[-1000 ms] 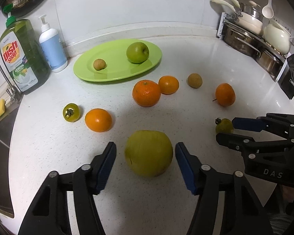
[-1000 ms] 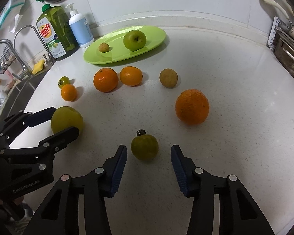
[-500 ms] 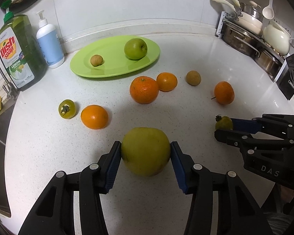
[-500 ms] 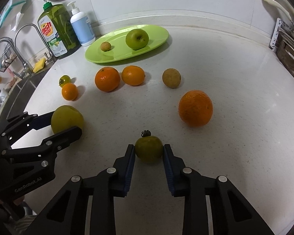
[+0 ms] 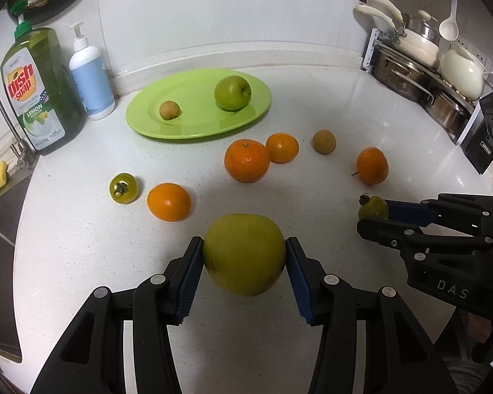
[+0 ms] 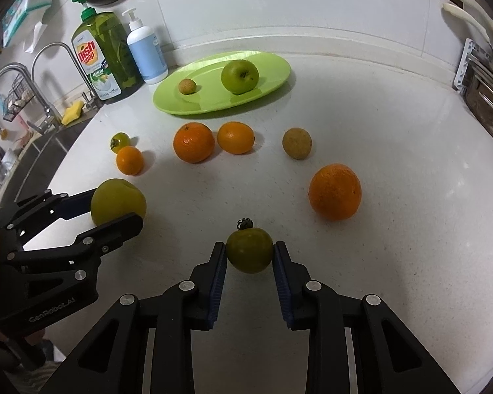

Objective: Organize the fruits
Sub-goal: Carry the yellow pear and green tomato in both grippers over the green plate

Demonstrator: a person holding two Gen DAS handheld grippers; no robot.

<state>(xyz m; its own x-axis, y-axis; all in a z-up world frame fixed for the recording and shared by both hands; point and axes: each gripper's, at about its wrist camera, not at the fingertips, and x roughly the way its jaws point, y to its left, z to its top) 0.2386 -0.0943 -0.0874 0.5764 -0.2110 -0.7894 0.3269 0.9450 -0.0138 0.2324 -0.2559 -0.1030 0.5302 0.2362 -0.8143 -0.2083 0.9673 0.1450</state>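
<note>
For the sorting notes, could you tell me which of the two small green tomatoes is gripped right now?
The small green tomato nearest the camera, clamped in the right gripper; the other green tomato lies free beside a small orange.

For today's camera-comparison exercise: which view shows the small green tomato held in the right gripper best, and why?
The right wrist view: the small green tomato sits centred and whole, stem up, pinched between the right gripper pads. The left wrist view shows it only near the right edge, small and partly hidden by that gripper's fingers.
</note>
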